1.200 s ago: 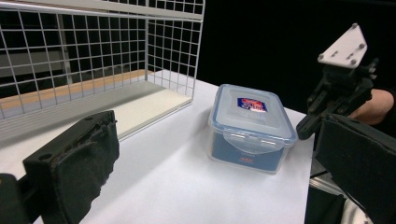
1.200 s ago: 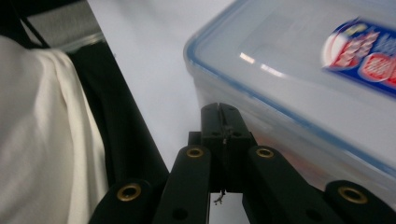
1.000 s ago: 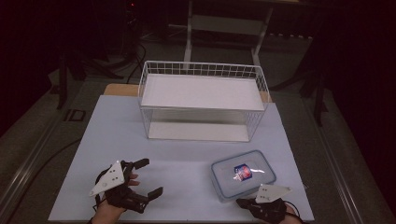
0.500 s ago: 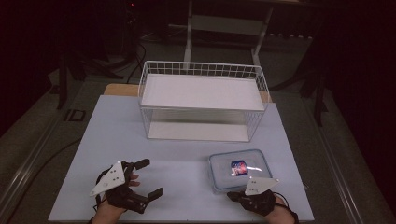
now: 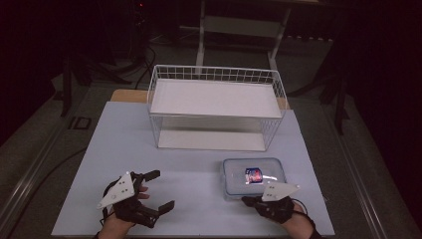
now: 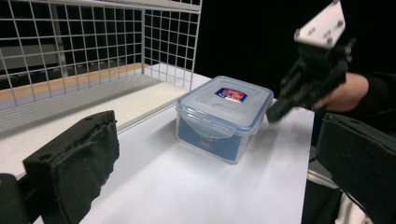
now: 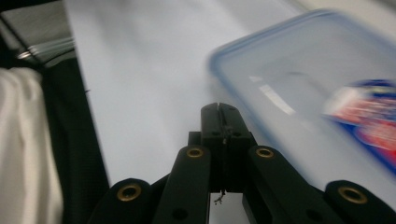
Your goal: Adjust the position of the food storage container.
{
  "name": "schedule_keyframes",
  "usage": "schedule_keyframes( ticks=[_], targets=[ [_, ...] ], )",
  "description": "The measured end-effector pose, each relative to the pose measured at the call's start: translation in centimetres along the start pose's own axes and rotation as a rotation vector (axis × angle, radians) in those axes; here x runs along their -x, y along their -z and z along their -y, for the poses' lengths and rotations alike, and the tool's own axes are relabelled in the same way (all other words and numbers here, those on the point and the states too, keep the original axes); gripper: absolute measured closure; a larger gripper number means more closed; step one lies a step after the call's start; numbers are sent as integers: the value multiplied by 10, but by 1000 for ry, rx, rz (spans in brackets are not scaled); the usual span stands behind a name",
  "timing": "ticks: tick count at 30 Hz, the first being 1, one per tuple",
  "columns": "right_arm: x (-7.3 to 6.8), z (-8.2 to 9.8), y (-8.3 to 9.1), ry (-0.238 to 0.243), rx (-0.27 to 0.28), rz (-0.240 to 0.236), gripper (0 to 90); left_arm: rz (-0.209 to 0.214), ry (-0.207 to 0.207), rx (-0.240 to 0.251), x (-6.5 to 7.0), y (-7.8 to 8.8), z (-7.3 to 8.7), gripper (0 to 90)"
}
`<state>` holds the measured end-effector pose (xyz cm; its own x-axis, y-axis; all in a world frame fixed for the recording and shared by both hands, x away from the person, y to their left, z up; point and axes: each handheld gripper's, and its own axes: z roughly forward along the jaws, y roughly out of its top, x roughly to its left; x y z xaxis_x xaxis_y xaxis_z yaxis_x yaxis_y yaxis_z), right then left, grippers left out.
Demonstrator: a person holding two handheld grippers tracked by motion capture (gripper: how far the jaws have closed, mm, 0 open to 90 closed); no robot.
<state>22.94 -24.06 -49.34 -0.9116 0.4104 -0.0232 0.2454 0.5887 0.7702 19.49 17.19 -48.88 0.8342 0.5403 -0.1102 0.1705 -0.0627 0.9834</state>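
A clear plastic container (image 5: 254,175) with a blue-rimmed lid and a red and blue label sits on the white table, right of centre near the front. My right gripper (image 5: 246,200) is shut with nothing between its jaws. Its tip is at the container's near left corner, about level with the lid. I cannot tell whether it touches. The right gripper view shows the shut jaws (image 7: 223,116) beside the blurred lid (image 7: 317,88). My left gripper (image 5: 160,190) rests open at the front left, well apart from the container (image 6: 224,116), and sees the right gripper (image 6: 276,113) beyond it.
A white wire basket (image 5: 216,74) with a white floor stands at the back middle of the table (image 5: 199,169), and its mesh wall (image 6: 93,46) is close on the left in the left gripper view. The table's front edge runs just under both hands. The dark floor around holds cables and stand legs.
My right gripper has moved left and slightly up, from the container's near right side to its near left corner. The left gripper and the container have stayed put.
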Motion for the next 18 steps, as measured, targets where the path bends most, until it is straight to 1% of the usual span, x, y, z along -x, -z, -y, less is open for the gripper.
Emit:
schedule_keyframes(
  ticks=[3,4,5,6,8,9,10,11,12,13,15,16,18],
  targets=[
    [17,3,20,-37,29,69,900,2,0,4,0,0,0,0],
    [24,5,26,-46,38,99,900,4,2,6,0,0,0,0],
    [24,5,26,-46,38,99,900,4,2,6,0,0,0,0],
    [38,10,37,-73,44,154,900,8,-5,4,1,0,0,0],
    [52,16,47,-105,41,208,900,11,-10,-2,2,-1,0,0],
    [52,16,47,-105,41,208,900,11,-10,-2,2,-1,0,0],
    [65,23,56,-138,47,266,900,16,-12,-4,2,-2,0,0],
    [65,23,56,-138,47,266,900,16,-12,-4,2,-2,0,0],
    [71,26,60,-151,55,288,900,16,-12,-4,2,-2,0,0],
    [82,33,67,-171,51,347,900,15,-12,-7,2,-2,1,0],
    [90,42,67,-196,34,373,900,15,-9,-7,1,-2,1,0],
    [94,46,66,-208,25,376,900,19,-9,-3,1,-2,1,0],
    [98,54,62,-232,15,371,900,15,-15,1,2,-2,0,0]
  ],
)
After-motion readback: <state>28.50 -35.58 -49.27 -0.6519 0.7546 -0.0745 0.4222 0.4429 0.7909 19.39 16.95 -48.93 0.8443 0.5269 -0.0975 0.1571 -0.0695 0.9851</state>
